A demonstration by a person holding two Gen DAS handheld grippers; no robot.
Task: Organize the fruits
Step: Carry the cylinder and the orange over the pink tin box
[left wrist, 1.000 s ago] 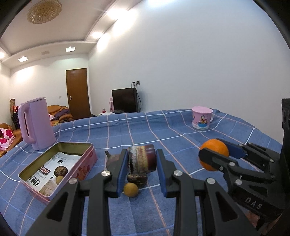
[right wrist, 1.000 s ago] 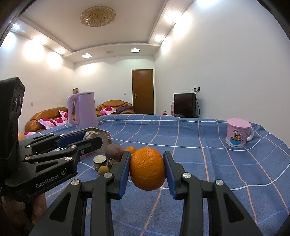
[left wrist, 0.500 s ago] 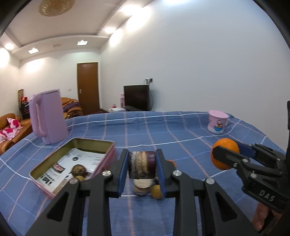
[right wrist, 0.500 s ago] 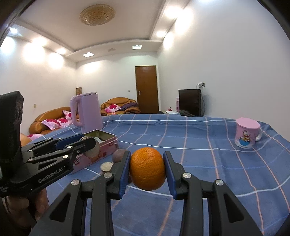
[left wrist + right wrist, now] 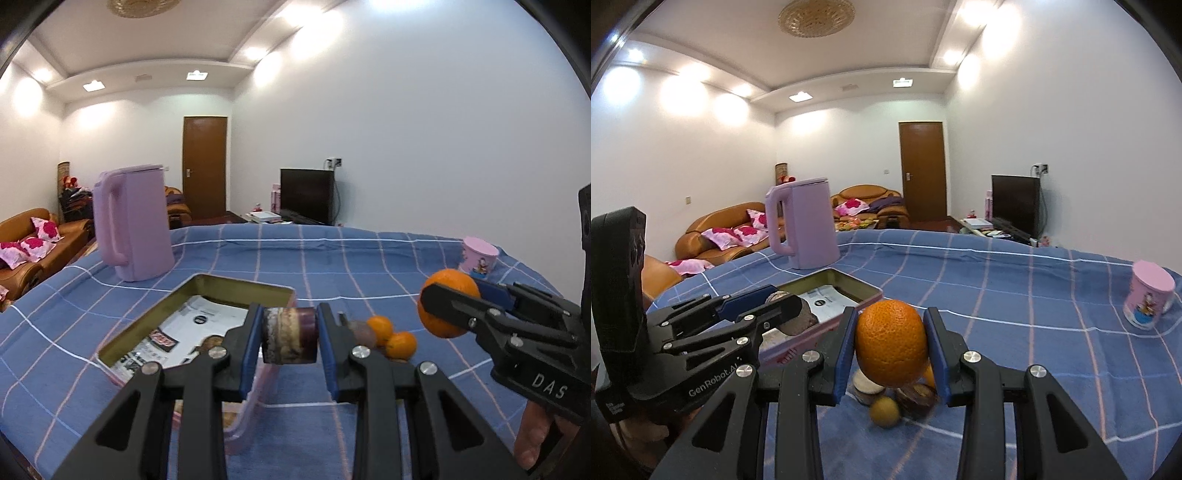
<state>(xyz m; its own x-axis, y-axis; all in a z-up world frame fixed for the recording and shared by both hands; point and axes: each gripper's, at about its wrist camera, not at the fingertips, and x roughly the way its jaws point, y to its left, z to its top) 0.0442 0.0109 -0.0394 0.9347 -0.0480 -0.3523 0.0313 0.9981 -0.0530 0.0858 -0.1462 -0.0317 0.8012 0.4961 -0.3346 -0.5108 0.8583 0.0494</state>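
Observation:
My left gripper (image 5: 290, 341) is shut on a dark purple fruit piece with a whitish cut face (image 5: 290, 338), held above the near right edge of the open pink tin box (image 5: 207, 291). My right gripper (image 5: 891, 349) is shut on a big orange (image 5: 890, 345), held above the cloth. The orange also shows in the left wrist view (image 5: 448, 308), and the tin in the right wrist view (image 5: 831, 295). Two small oranges (image 5: 391, 336) and a brownish fruit (image 5: 360, 330) lie on the cloth right of the tin. A small yellow fruit (image 5: 884, 411) and cut pieces (image 5: 866, 386) lie under the orange.
A lilac kettle (image 5: 129, 225) stands behind the tin on the blue checked tablecloth (image 5: 332, 266). A pink mug (image 5: 478, 258) stands at the far right. The tin holds printed paper and small fruits (image 5: 210, 341). Sofas, a door and a TV are beyond the table.
My left gripper has carried the purple fruit piece left, from over the fruit pile to over the tin's edge. My right gripper with the orange has moved left toward the tin too.

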